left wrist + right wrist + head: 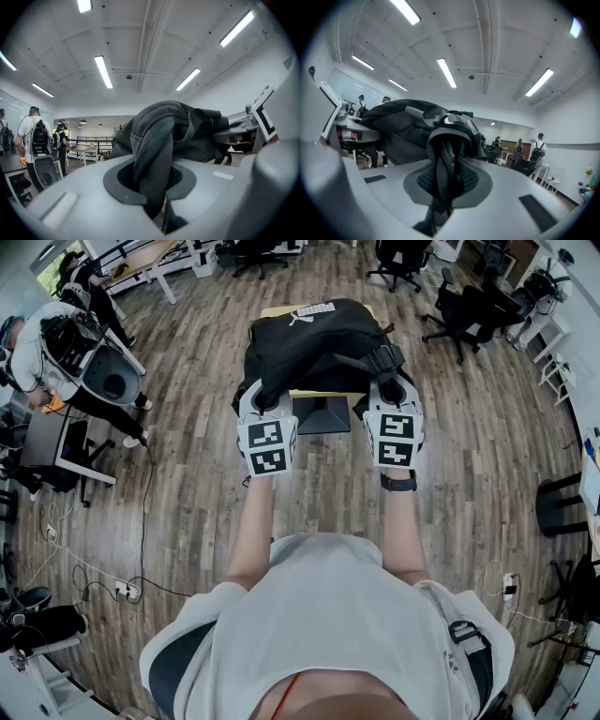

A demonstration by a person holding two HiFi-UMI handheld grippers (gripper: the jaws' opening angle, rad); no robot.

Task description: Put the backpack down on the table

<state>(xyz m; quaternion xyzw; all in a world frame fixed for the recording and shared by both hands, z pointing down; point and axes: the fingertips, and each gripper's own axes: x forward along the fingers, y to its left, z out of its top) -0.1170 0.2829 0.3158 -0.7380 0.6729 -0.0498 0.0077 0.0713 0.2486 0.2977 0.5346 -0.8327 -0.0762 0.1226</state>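
While the wearer is standing on the wood floor, both grippers are holding the black backpack by its near edge; every place below is given from the backpack.

Well to the left of the backpack, a person in a white shirt is bending over grey equipment. At the backpack's near left corner, the left gripper is gripping. Its jaws are standing almost together, pinching a padded mesh strap that is rising out of them to the bag's body.

Directly beneath the backpack, the table is showing only as light strips, one past the bag's far edge and one under its near edge. The backpack is covering most of the top. Whether its weight is resting there cannot be told.

At the backpack's near right corner, the right gripper is likewise gripping. Its jaws are narrowed onto a second strap, folded double, with mesh bulging to either side of the pinch. A dark wristwatch is sitting on the wrist behind it.

To the right of and beyond the backpack, black office chairs are standing apart from the table.
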